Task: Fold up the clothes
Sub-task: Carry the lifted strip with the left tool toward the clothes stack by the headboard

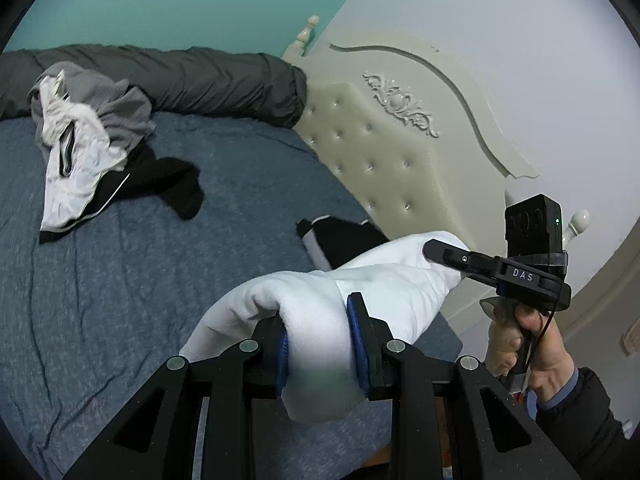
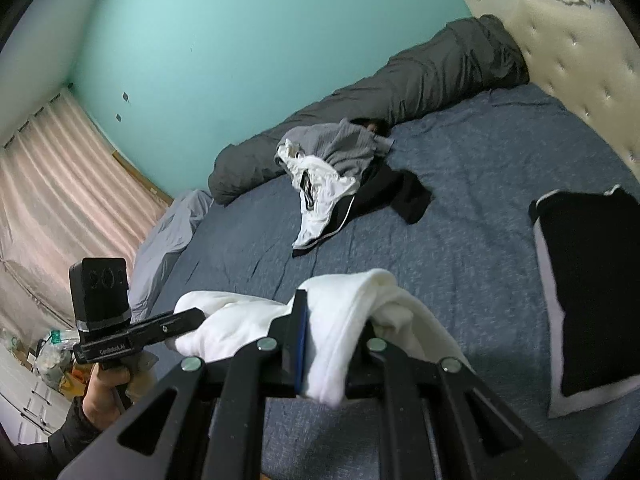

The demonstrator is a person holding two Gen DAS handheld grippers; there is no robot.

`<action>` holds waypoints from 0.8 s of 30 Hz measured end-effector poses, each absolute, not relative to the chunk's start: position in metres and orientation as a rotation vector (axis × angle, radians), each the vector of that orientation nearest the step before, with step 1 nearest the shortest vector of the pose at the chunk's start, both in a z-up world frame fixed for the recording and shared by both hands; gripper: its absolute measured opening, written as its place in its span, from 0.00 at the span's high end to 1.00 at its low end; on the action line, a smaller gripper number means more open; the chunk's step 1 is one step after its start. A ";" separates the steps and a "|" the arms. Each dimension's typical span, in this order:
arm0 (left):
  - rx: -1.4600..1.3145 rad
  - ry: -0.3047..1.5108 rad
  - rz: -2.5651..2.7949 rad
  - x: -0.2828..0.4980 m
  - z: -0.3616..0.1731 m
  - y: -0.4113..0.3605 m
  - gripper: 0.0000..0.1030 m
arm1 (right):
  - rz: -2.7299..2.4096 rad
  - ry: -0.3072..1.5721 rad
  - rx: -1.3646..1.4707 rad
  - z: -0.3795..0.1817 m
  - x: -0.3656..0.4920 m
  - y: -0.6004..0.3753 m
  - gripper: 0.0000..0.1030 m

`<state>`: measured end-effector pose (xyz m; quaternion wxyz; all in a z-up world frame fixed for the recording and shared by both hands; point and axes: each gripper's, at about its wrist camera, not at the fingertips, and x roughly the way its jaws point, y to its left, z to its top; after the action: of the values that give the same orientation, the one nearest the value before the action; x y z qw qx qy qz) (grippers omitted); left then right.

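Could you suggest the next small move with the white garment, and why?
Probably carry it toward the folded black garment and lower it: both the left gripper and right gripper clamp the bundled white garment above the blue bedsheet.

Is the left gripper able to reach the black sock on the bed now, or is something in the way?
Probably not at once. The left gripper is shut on the white garment, which the right gripper also holds. The path over the blue sheet to the black sock looks free, but the fingers are occupied.
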<state>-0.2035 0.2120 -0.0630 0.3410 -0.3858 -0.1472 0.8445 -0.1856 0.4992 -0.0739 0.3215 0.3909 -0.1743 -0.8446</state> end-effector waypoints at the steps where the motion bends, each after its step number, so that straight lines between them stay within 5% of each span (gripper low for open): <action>1: -0.996 -0.382 2.199 -0.207 -0.058 0.217 0.73 | -2.225 -0.454 1.021 -0.069 -0.189 0.502 0.89; 24: -0.906 -0.283 2.198 -0.375 -0.001 0.397 0.73 | -2.433 -0.431 0.924 -0.001 -0.356 0.624 0.89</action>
<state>-0.3755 0.3967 -0.0008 0.3650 -0.3524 -0.1100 0.8547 -0.3562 0.6244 -0.0008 0.2490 0.3391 -0.1584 -0.8933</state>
